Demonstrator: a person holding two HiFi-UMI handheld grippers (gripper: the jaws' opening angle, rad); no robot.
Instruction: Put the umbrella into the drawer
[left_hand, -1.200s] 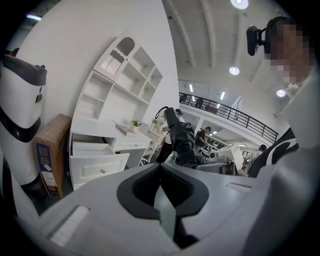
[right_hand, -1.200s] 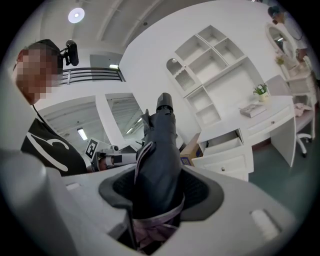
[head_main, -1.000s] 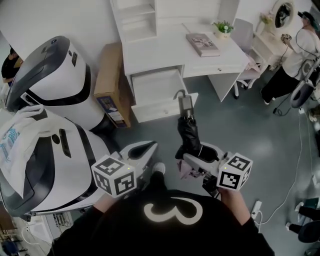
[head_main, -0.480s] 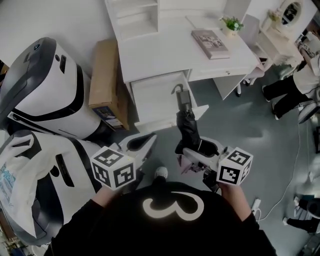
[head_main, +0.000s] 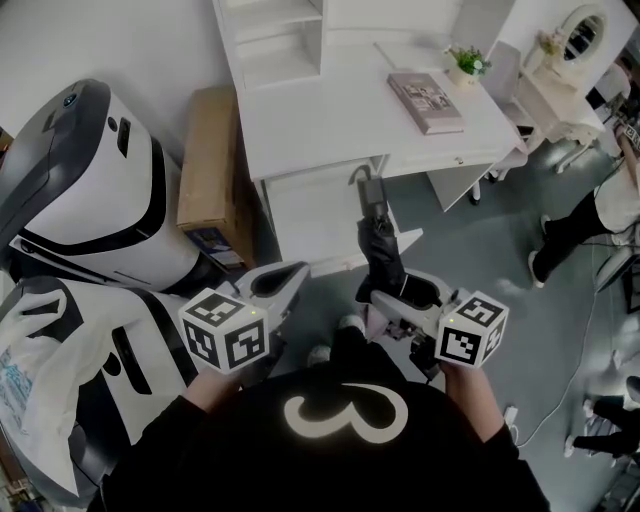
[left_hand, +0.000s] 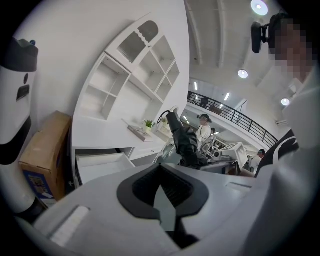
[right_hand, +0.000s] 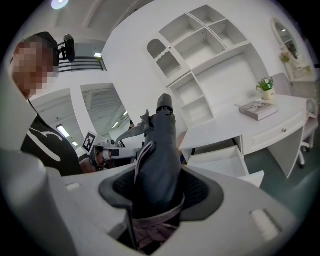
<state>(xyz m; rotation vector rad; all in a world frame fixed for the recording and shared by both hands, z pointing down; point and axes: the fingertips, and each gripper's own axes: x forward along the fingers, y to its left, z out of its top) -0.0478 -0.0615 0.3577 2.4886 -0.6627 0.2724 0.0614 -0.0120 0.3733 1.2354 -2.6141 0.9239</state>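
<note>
A folded black umbrella (head_main: 380, 250) sticks forward out of my right gripper (head_main: 395, 295), which is shut on its fabric body (right_hand: 160, 160). Its hooked handle (head_main: 362, 180) reaches over the front of the open white drawer (head_main: 310, 215). That drawer (right_hand: 225, 162) is pulled out of the white desk (head_main: 330, 110). My left gripper (head_main: 283, 280) is beside the umbrella on the left, short of the drawer. In the left gripper view its pads (left_hand: 145, 190) meet at the tips with nothing between them, and the umbrella (left_hand: 182, 137) is off to its right.
A book (head_main: 425, 100) and a small potted plant (head_main: 468, 62) sit on the desk, with shelves behind. A cardboard box (head_main: 208, 170) and a big white-and-black machine (head_main: 90, 190) stand to the left. A person's legs (head_main: 580, 225) show at right on the grey floor.
Both grippers have moved forward toward the desk. The umbrella stayed gripped, and its handle has gone from the drawer's front edge to over the drawer.
</note>
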